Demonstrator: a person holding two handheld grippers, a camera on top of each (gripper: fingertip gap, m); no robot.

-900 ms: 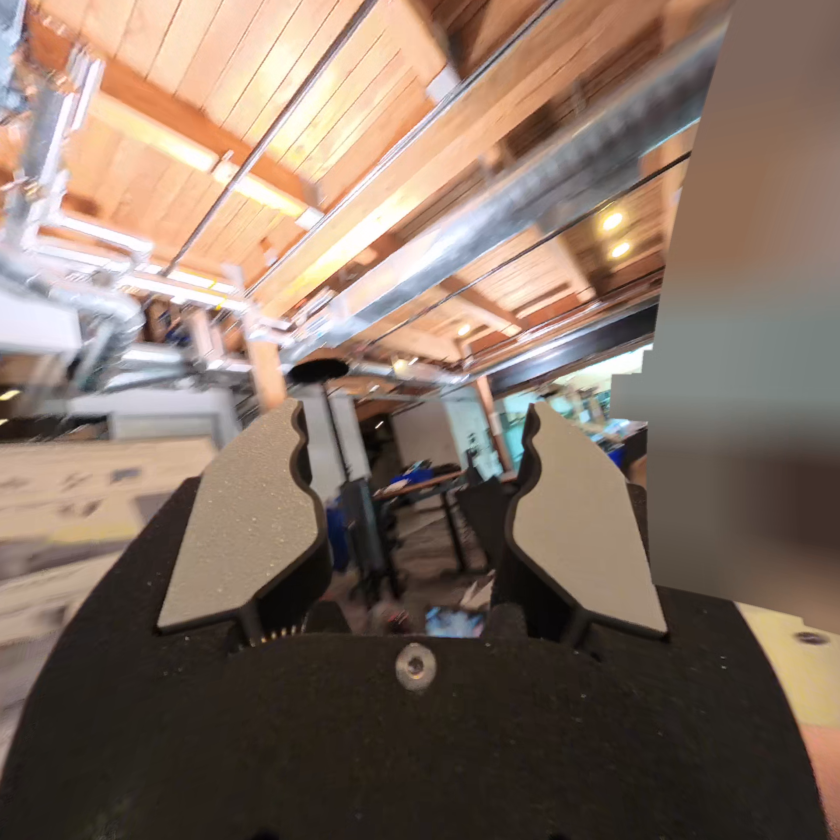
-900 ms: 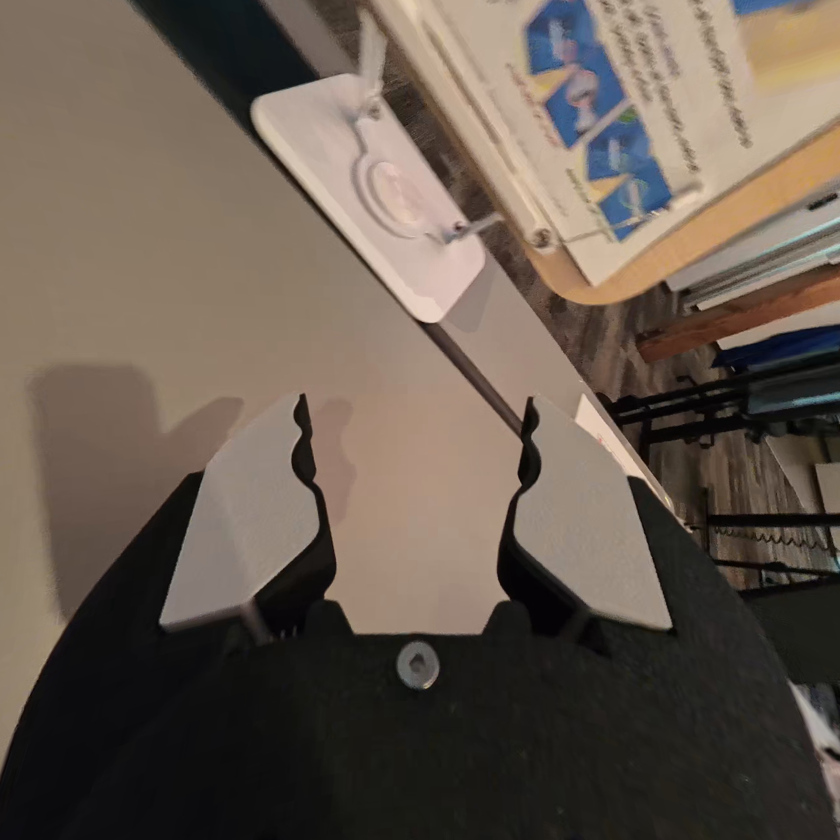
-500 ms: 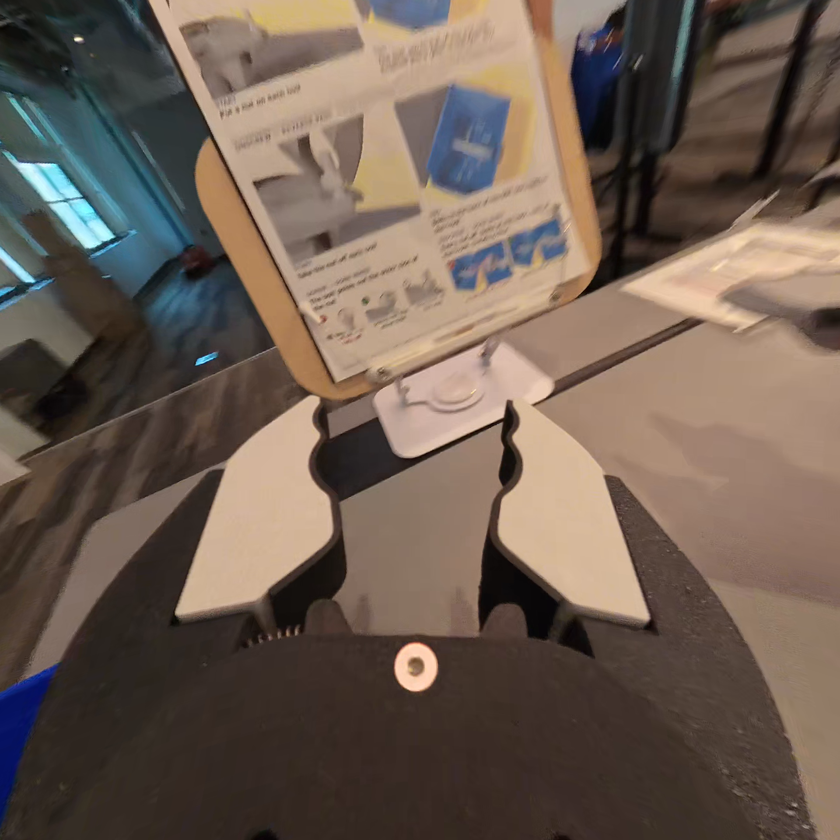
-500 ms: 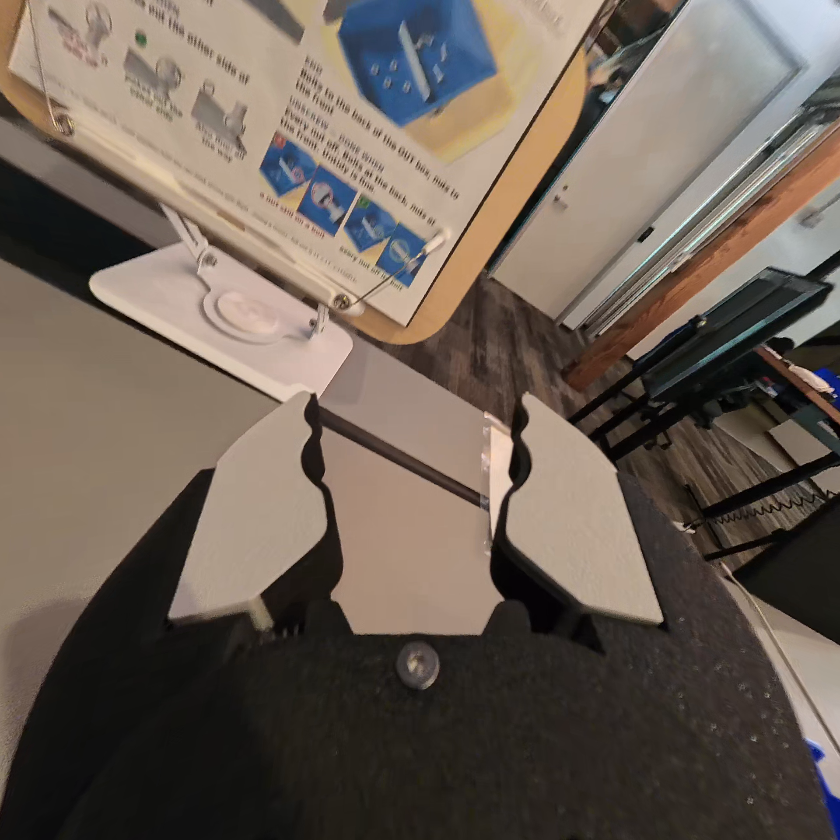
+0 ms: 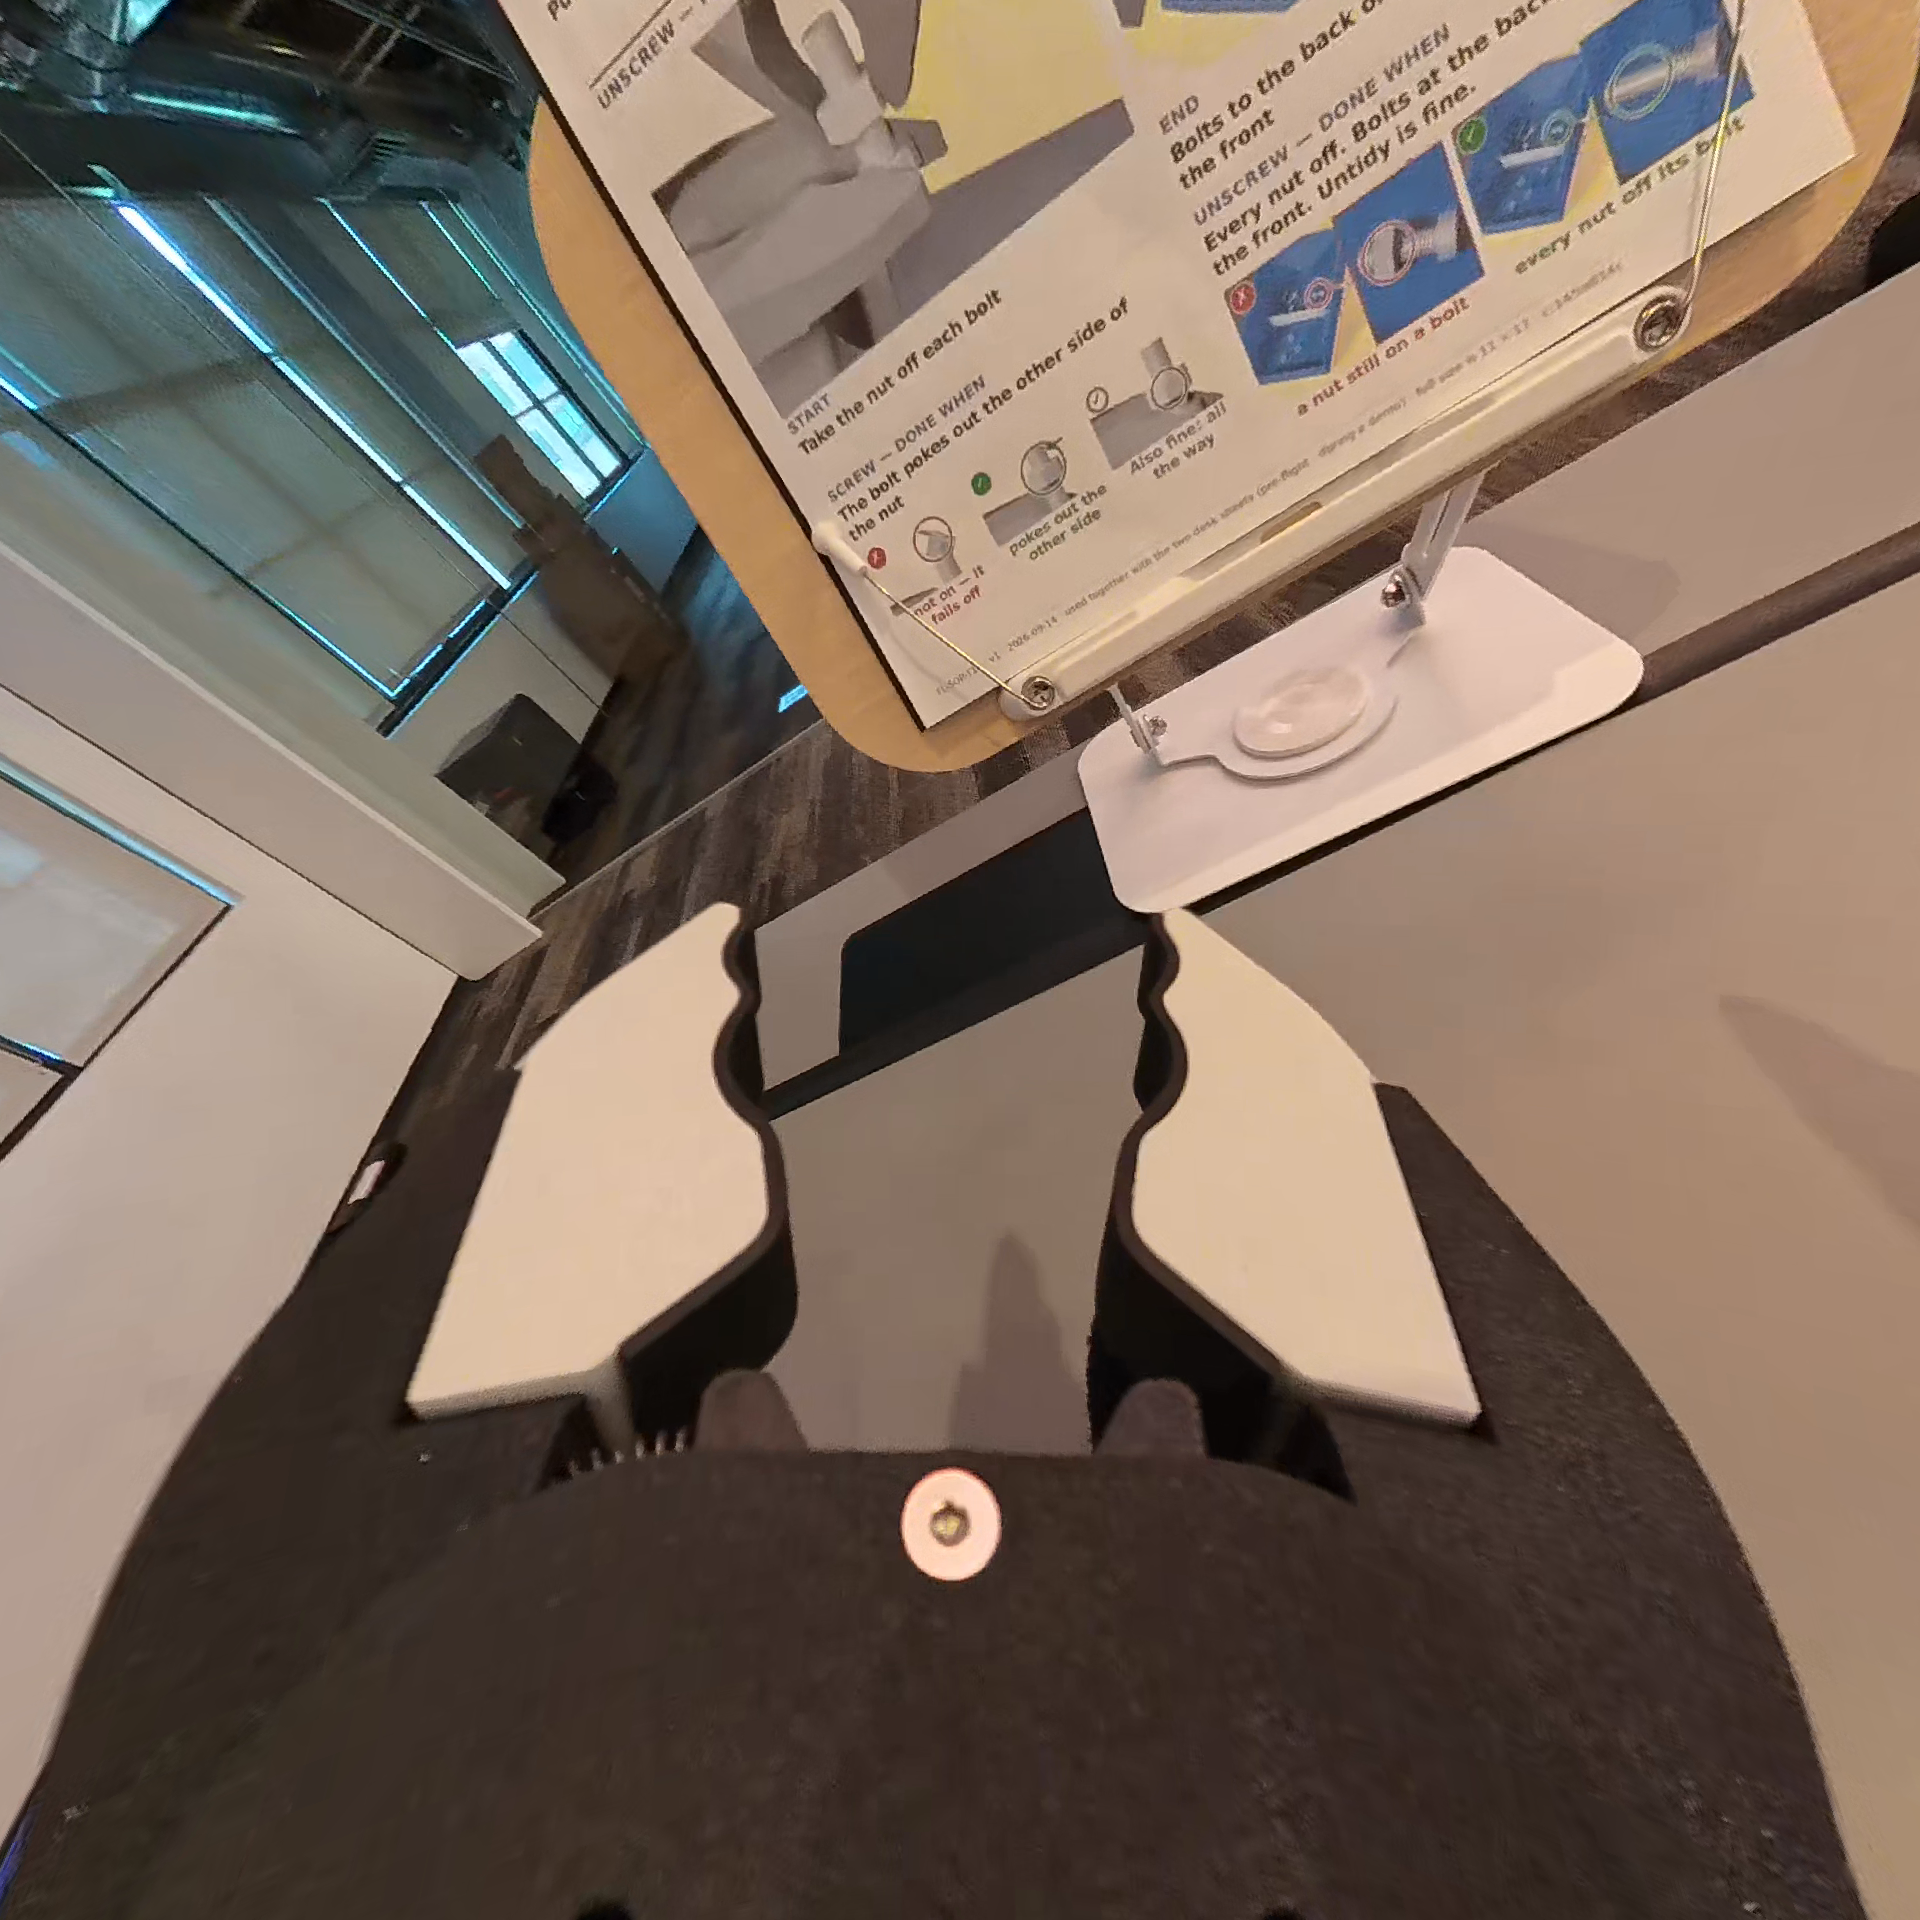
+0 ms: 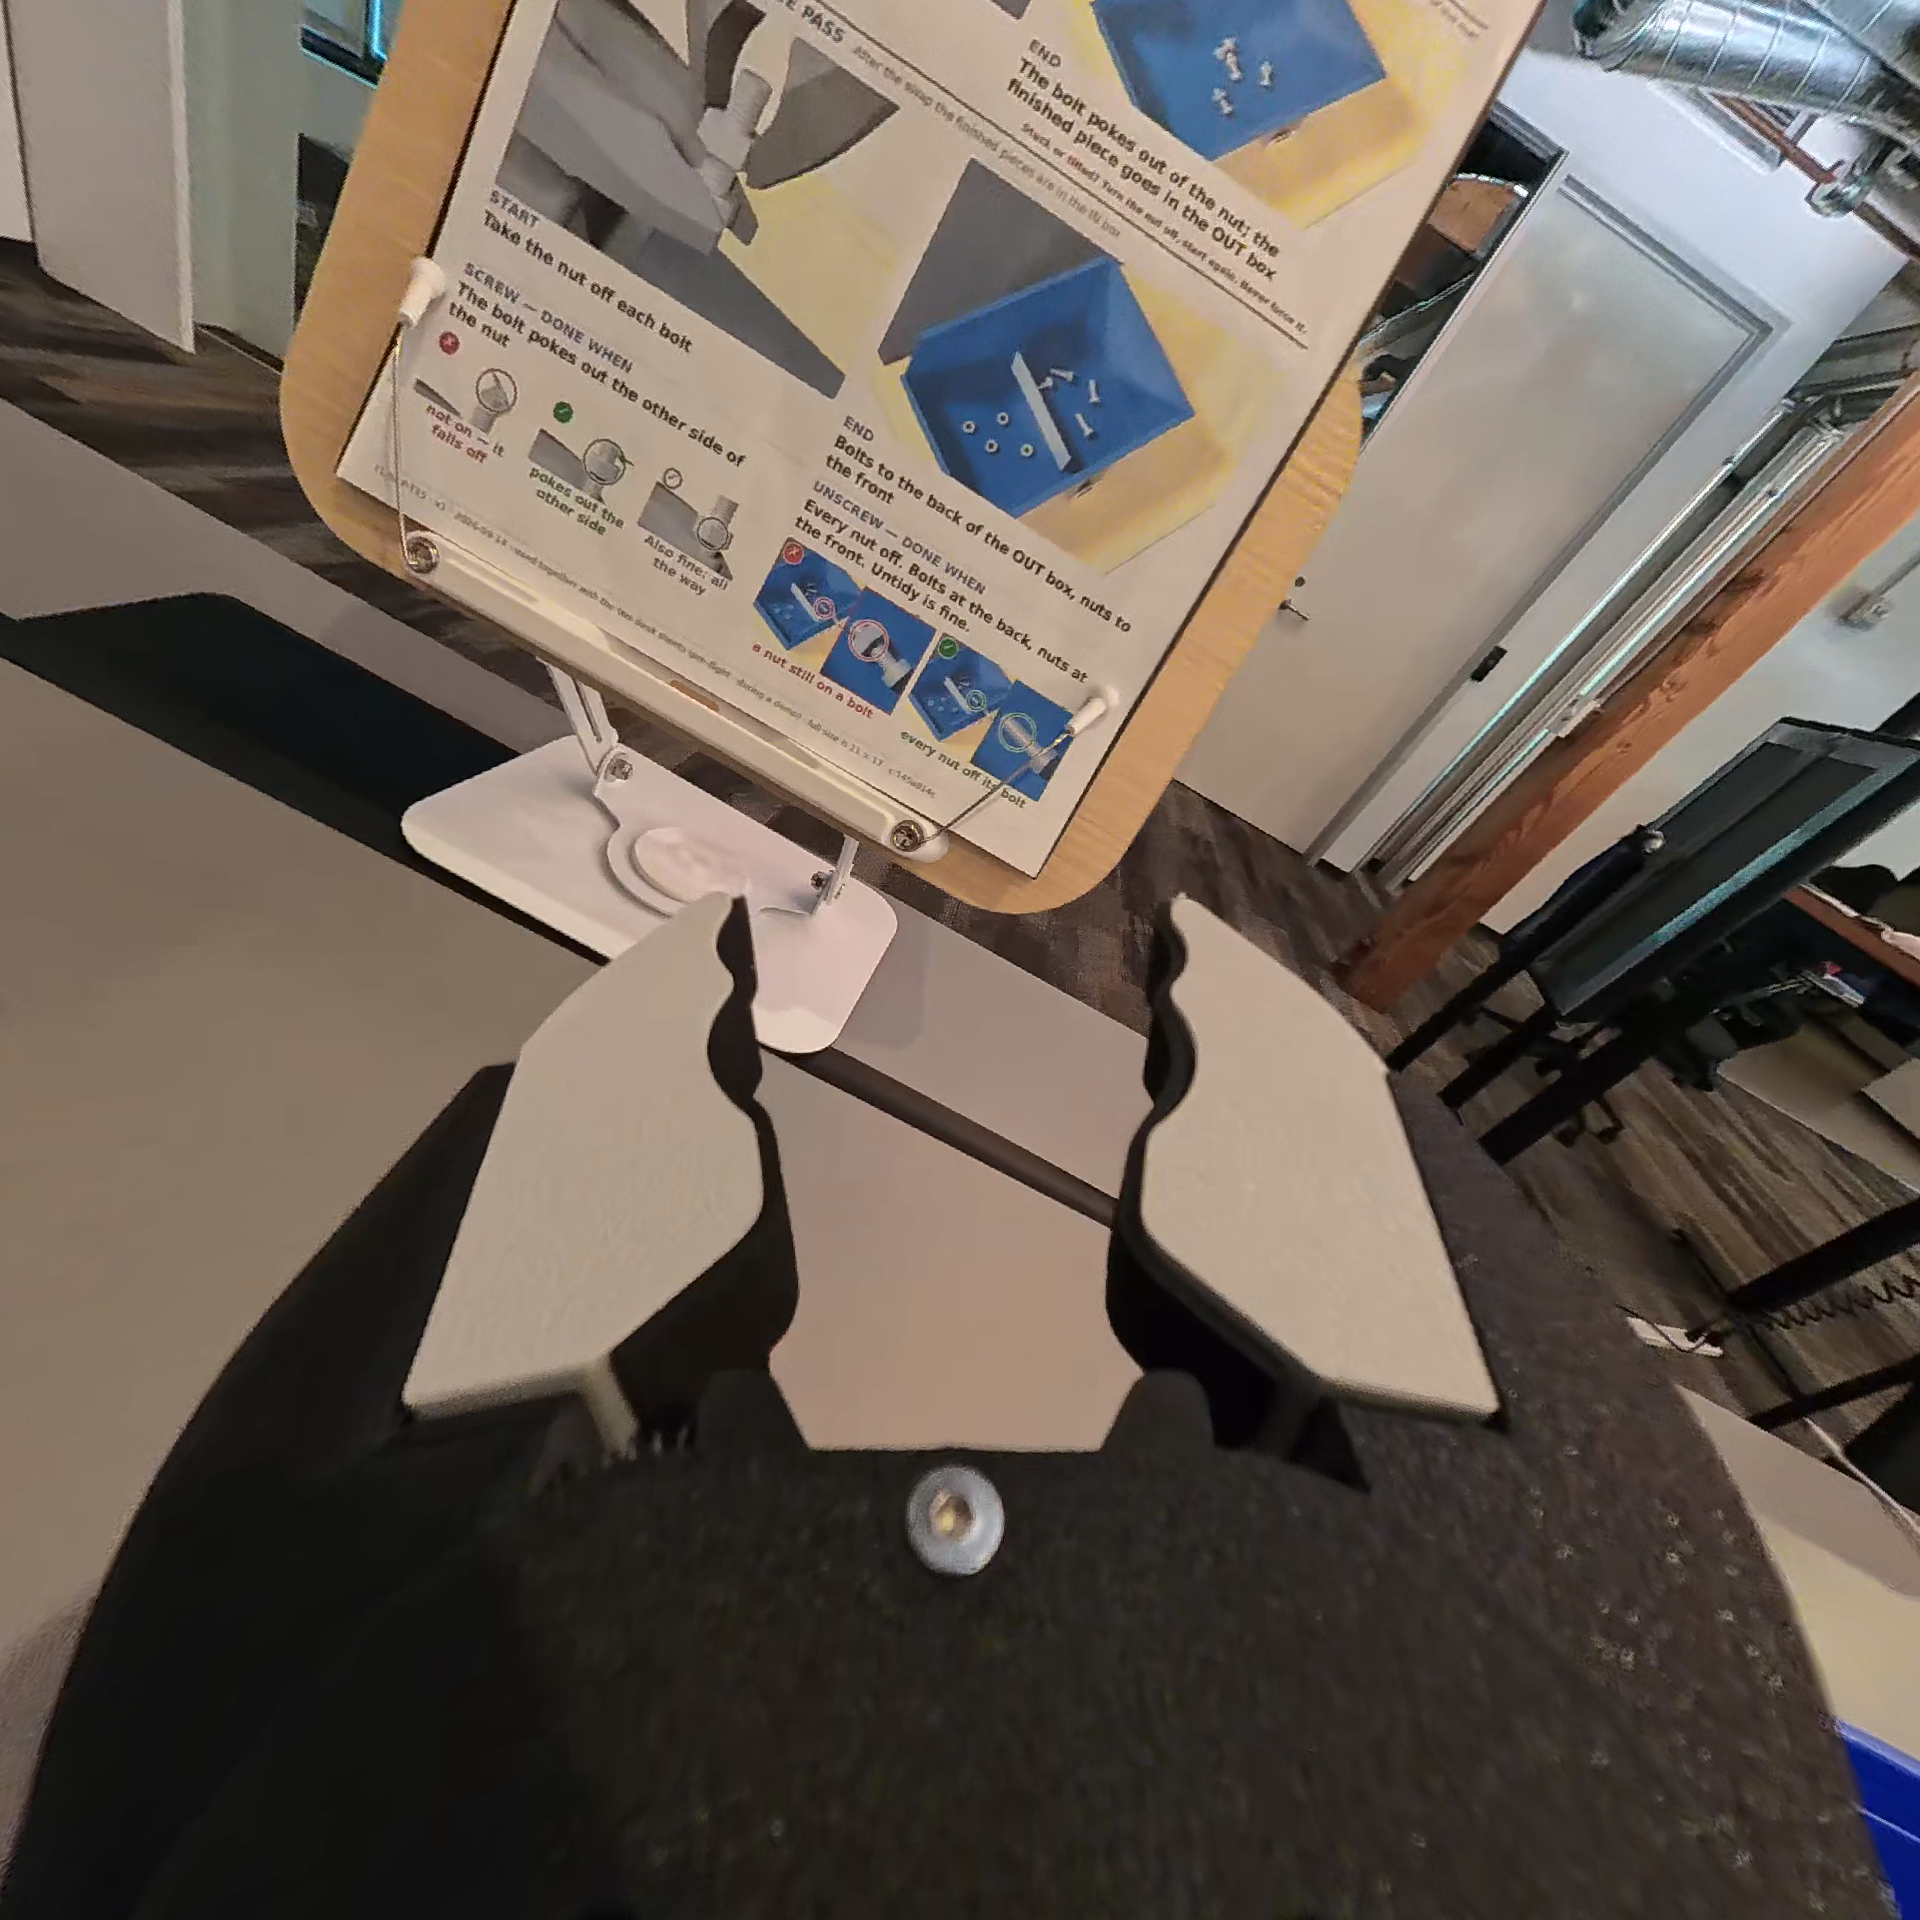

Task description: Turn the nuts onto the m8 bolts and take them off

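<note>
- Left gripper (image 5: 945,997) is hanging open and empty over the grey table (image 5: 1558,1039).
- Right gripper (image 6: 951,977) is gaping empty, facing the instruction board (image 6: 831,416) on its white stand (image 6: 520,831).

Ahead of my left claw (image 5: 948,1029) I can see a printed instruction sheet (image 5: 1039,260) clipped to a rounded wooden board (image 5: 623,343) on a white stand (image 5: 1351,769). It carries black headings, short captions in red and green, and small tick and cross marks beside blue photos. The same sheet (image 6: 831,364) stands beyond my right claw (image 6: 951,1023), its print sharp enough to read.
</note>
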